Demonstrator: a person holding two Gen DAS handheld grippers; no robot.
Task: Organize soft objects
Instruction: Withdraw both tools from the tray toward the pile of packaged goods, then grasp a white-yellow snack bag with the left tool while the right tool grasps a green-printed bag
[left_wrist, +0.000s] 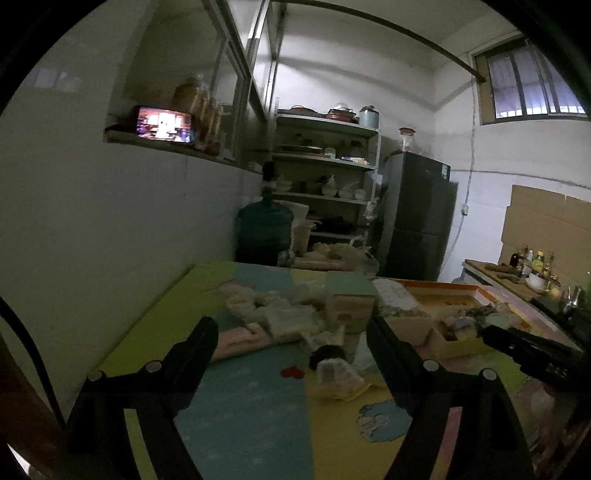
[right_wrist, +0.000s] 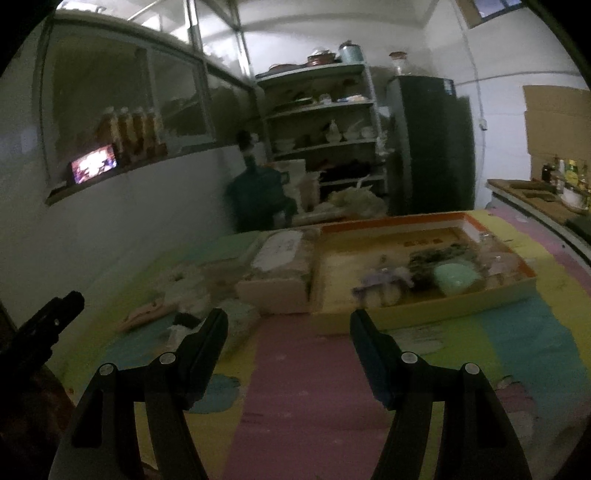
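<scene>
Both your left tool (left_wrist: 291, 332) and right tool (right_wrist: 288, 323) stood wide, empty; the limp pouch (left_wrist: 334, 373) just ahead looked light, best pinched mid-body.

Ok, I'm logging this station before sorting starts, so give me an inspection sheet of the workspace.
Surface: pastel foam mat, patchwork of colours.
Job's things: orange-rimmed tray holding a mint-green soft item and others, blurred.
Clutter: pale packets and boxes piled on the mat's left part.
Grippers: left gripper and right gripper open, nothing between the jaws.
Cables: one runs down the far wall.
Surroundings: shelf rack, dark fridge, water jug, lit phone.
</scene>
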